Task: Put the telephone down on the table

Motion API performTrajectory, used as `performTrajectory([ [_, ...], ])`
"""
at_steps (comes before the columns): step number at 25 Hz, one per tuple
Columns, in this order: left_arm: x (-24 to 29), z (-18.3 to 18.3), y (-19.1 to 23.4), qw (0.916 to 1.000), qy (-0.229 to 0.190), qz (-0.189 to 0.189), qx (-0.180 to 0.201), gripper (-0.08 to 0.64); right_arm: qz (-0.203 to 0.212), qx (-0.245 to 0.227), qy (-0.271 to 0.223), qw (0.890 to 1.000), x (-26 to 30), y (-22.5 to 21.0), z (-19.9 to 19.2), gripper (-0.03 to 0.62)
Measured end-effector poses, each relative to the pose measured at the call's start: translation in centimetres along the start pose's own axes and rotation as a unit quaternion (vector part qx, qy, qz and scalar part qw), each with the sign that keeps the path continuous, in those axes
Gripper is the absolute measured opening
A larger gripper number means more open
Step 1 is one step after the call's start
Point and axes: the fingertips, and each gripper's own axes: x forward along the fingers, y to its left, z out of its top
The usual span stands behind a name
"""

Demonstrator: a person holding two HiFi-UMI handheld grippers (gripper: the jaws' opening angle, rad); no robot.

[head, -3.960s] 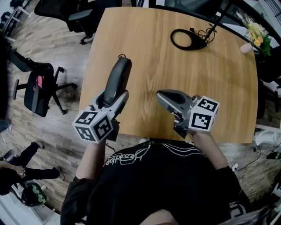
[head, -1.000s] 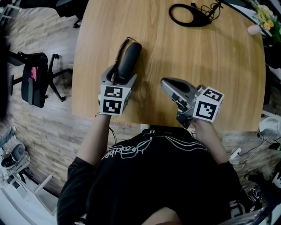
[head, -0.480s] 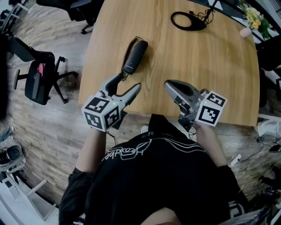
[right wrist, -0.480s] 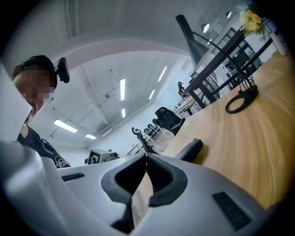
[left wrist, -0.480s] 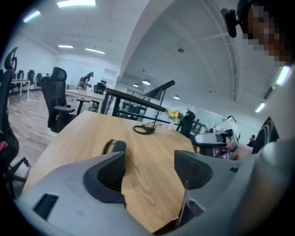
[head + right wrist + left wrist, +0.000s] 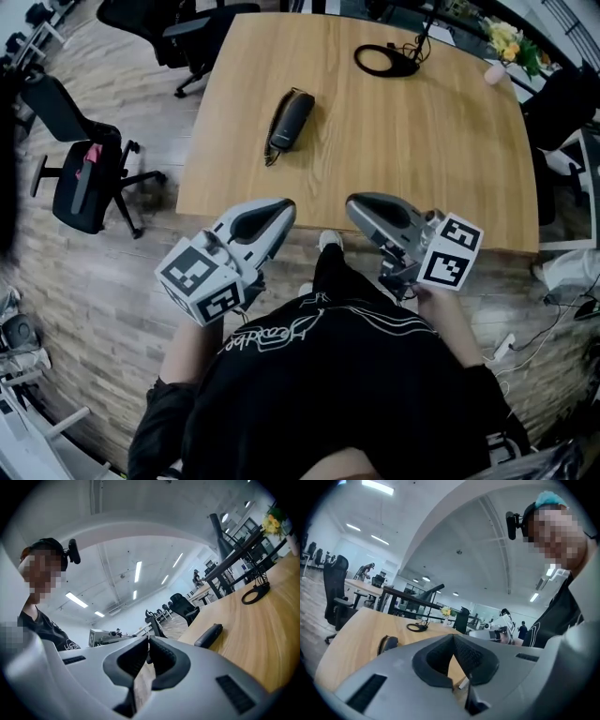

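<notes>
The dark grey telephone handset (image 6: 289,122) lies flat on the wooden table (image 6: 422,159), left of the middle, with its cord end toward me. It also shows small in the left gripper view as the telephone (image 6: 388,644), and in the right gripper view as the telephone (image 6: 208,635). My left gripper (image 6: 279,208) is off the table's near edge, well short of the handset, shut and empty. The left gripper (image 6: 453,636) shows its pads meeting. My right gripper (image 6: 354,202) hangs beside it, also shut on nothing; the right gripper (image 6: 147,640) has its pads together.
A black cable loop (image 6: 384,61) lies at the table's far side, with flowers (image 6: 506,37) and a pink cup (image 6: 494,73) at the far right corner. Office chairs (image 6: 80,178) stand on the wood floor to the left.
The left gripper let go of the handset on the table, drew back toward me past the near edge and shut its jaws. The right gripper stayed near the front edge.
</notes>
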Motion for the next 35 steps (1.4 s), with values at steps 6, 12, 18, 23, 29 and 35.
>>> performTrajectory([
  [6,-1.4,0.9,-1.6,0.9982,-0.029,-0.017,-0.049,0.006,0.016,-0.019,0.019,0.999,-0.1,3.2,-0.4,0.041],
  [12,-2.3,1.9,-2.7,0.995,-0.064,0.0,-0.077,0.006,0.034,-0.031,0.027,0.999,-0.8,4.8,-0.4,0.041],
  [18,-1.4,1.1,-6.6,0.9975,-0.052,0.033,-0.035,0.006,0.061,-0.05,0.036,0.996,-3.8,7.2,-0.9,0.04],
  [23,-1.3,0.0,-11.5,0.9966,-0.063,0.046,-0.027,0.006,0.075,-0.045,0.025,0.996,-8.3,9.0,-1.6,0.04],
  [29,-1.2,-0.7,-17.5,0.996,-0.07,0.05,-0.02,0.006,0.078,-0.053,0.007,0.995,-13.6,11.9,-2.4,0.04],
  [35,-1.4,-1.4,-22.2,0.9961,-0.072,0.047,0.018,0.008,0.083,-0.073,-0.004,0.994,-17.0,14.5,-3.3,0.04],
])
